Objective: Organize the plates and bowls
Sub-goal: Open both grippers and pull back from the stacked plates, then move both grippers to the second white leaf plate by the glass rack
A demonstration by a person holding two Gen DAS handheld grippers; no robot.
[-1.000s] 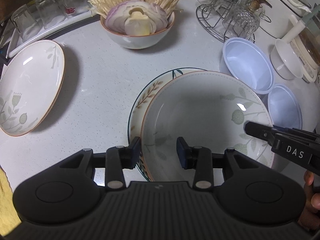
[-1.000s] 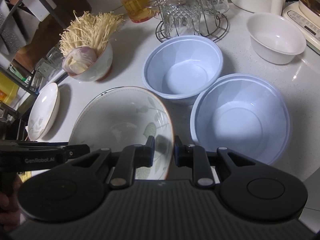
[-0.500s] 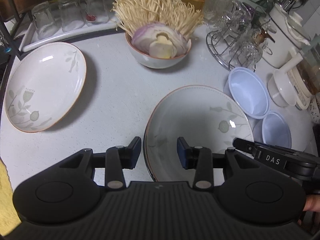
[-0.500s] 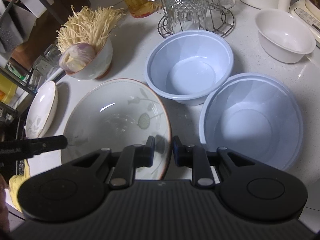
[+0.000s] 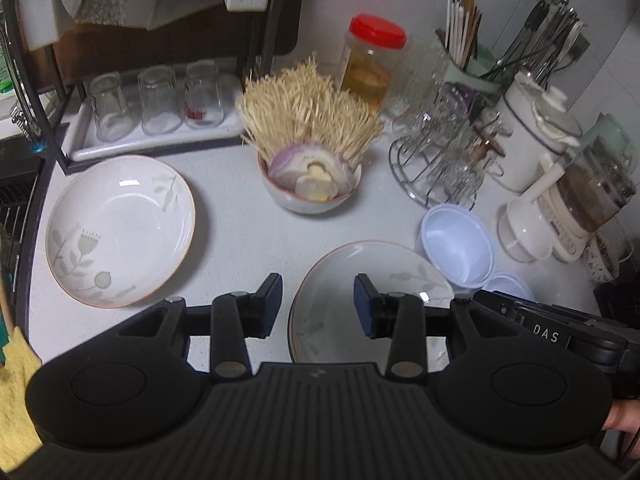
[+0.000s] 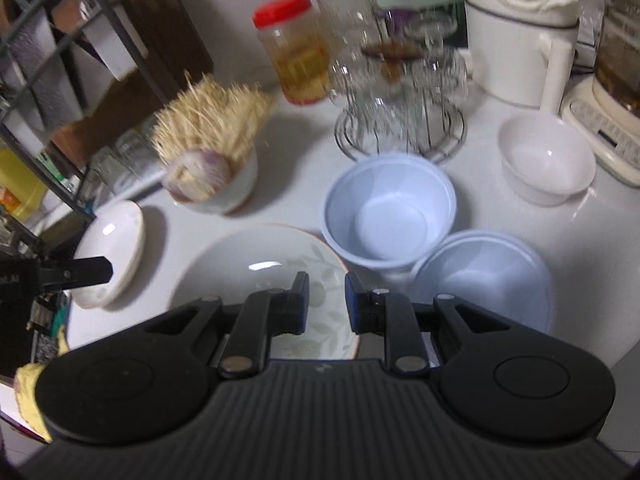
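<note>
A leaf-patterned shallow bowl [image 5: 372,280] rests on the white counter below both grippers; it also shows in the right wrist view [image 6: 260,280]. My left gripper [image 5: 318,304] is open and empty above its left rim. My right gripper [image 6: 326,304] is open and empty above its right rim. A second patterned bowl [image 5: 120,228] lies at the left, also seen edge-on in the right wrist view [image 6: 112,252]. Two pale blue plastic bowls [image 6: 388,208] [image 6: 488,280] stand at the right.
A bowl of enoki mushrooms and onion [image 5: 310,160] stands behind. A wire rack of glasses [image 5: 440,160], a red-lidded jar [image 5: 372,60], a white bowl [image 6: 546,160], a kettle [image 6: 520,40] and a tray of glasses [image 5: 156,108] line the back.
Both grippers have risen and pulled back from the patterned bowl. The right gripper, earlier closed on its rim, has let go and opened. The bowl now rests on the counter.
</note>
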